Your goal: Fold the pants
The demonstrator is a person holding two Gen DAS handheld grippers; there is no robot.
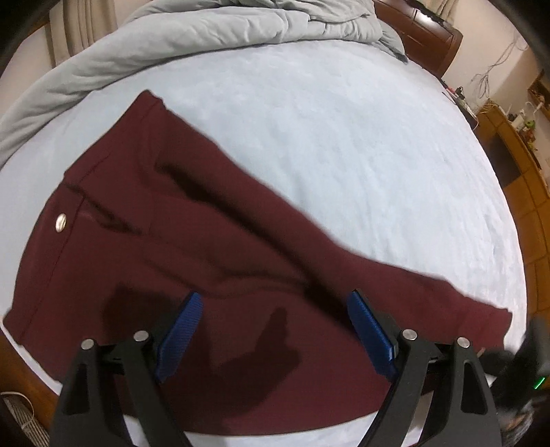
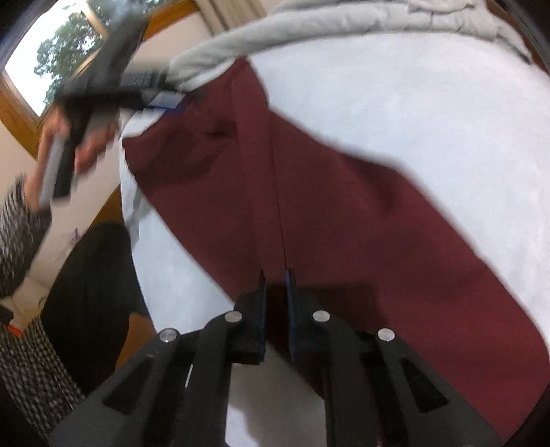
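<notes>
left wrist view: my left gripper [image 1: 273, 330] hangs over the seat of the maroon pants [image 1: 192, 247], pointing steeply down at them.
pants, place: spread flat on the pale blue bed [image 1: 343, 144], waistband toward the left edge of the left view with its metal button [image 1: 61, 222] showing; the leg runs off to the right and ends in a hem near the bed's near edge. a grey duvet [image 1: 206, 31] is bunched at the far side, well apart from the cloth.
pants, lay: they look already doubled leg over leg, since only one leg width shows, but i judge that from the outline alone.
pants, handling: soft woven cloth, light and limp. i expect it to drape and sag from any pinch, and to drag on the fleecy cover rather than slide. nothing fragile but the button.
where to hold: an edge or corner, hem or waistband, two layers taken together so the fold stays aligned.
left gripper, state: jaws spread wide with nothing between the blue pads [image 1: 180, 335]; only its shadow falls on the fabric.
right gripper, state: my right gripper [image 2: 275, 292] has its jaws drawn nearly together at the near edge of the leg. dark cloth shows in the narrow gap, so i read it as pinching the pants' edge, though blur keeps the contact unclear.
right wrist view, also: my left hand [image 2: 79, 148] and its tool show blurred at upper left above the waistband end.
</notes>
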